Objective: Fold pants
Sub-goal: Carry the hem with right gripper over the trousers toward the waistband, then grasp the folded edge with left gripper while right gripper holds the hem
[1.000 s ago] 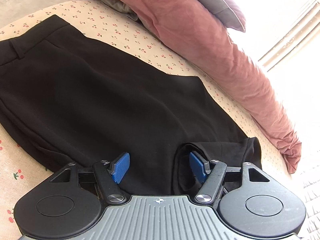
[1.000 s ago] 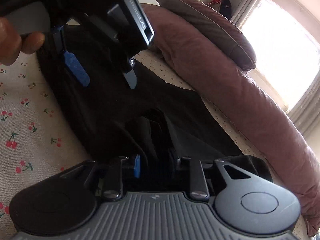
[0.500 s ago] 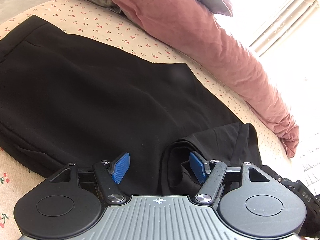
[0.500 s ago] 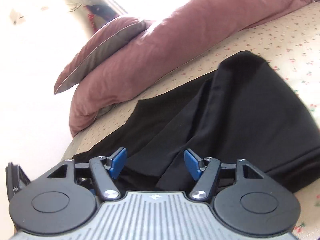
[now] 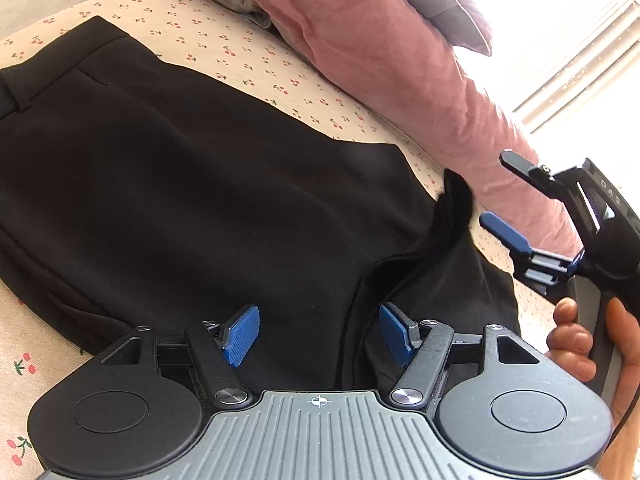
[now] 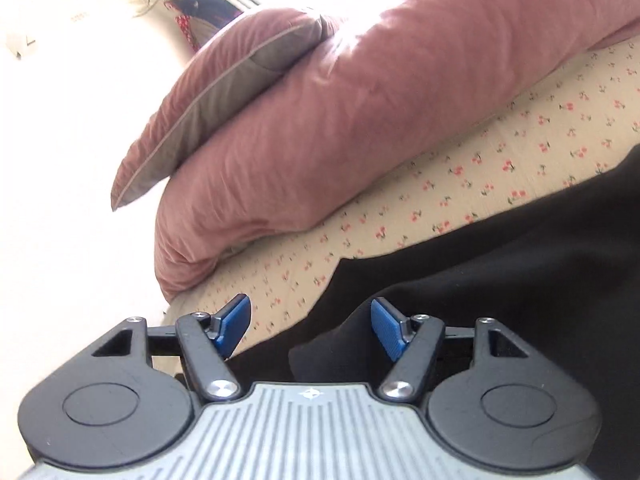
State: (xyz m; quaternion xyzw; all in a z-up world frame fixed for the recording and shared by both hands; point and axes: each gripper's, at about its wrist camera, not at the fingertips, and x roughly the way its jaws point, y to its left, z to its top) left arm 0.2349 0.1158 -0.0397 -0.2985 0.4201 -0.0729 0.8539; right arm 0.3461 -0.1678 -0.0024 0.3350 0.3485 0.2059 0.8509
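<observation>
Black pants (image 5: 200, 184) lie flat on the cherry-print bedsheet (image 5: 248, 56), waistband at the far left. Their leg end is doubled back into a loose fold (image 5: 452, 216) whose tip stands up. My left gripper (image 5: 318, 334) hovers open over the near edge of the pants, its blue pads clear of the cloth. My right gripper (image 5: 500, 196), held by a hand (image 5: 576, 340), sits just right of the raised fold tip with its jaws opening and nothing between them. In the right wrist view that gripper (image 6: 310, 326) is over the pants' edge (image 6: 500, 280) and the sheet.
A long pink duvet roll (image 5: 400, 68) with a grey-backed pillow (image 6: 224, 92) on top runs along the far side of the bed. Bright window light lies beyond. The bed edge (image 6: 176, 304) drops off left of the right gripper.
The right gripper let go of the pants' leg end, opened, rolled over and swung out to the right of the fold. The left gripper stayed in place, open.
</observation>
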